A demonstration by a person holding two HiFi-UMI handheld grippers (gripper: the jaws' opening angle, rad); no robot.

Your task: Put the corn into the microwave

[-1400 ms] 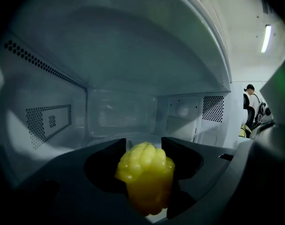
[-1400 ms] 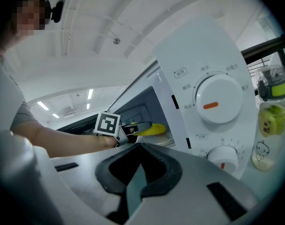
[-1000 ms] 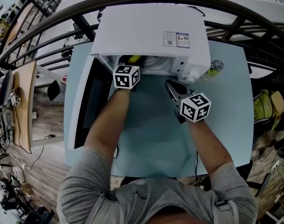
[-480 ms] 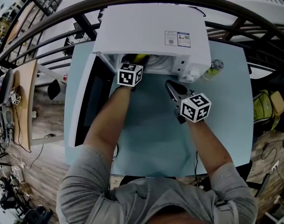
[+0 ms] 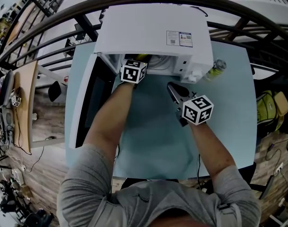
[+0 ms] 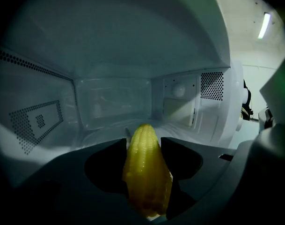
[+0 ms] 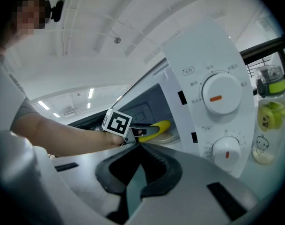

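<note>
A yellow corn cob (image 6: 144,168) is pinched lengthwise between the dark jaws of my left gripper (image 6: 143,142), tip pointing forward. That gripper reaches through the open front of the white microwave (image 5: 153,30), with the cavity's pale walls and floor all around it. In the right gripper view the corn (image 7: 156,128) hangs just above the round turntable inside. My right gripper (image 5: 174,90) stays outside over the blue table (image 5: 153,141), in front of the control panel. Its jaws are shut with nothing between them.
The microwave door (image 5: 89,103) is swung open to the left. Two dials (image 7: 220,93) sit on the panel at the right of the cavity. A clear bottle with a green cap (image 7: 268,121) stands at the microwave's right side. Railings run behind the table.
My left gripper has pushed a little further into the microwave with the corn and rolled slightly. The right gripper has kept still.
</note>
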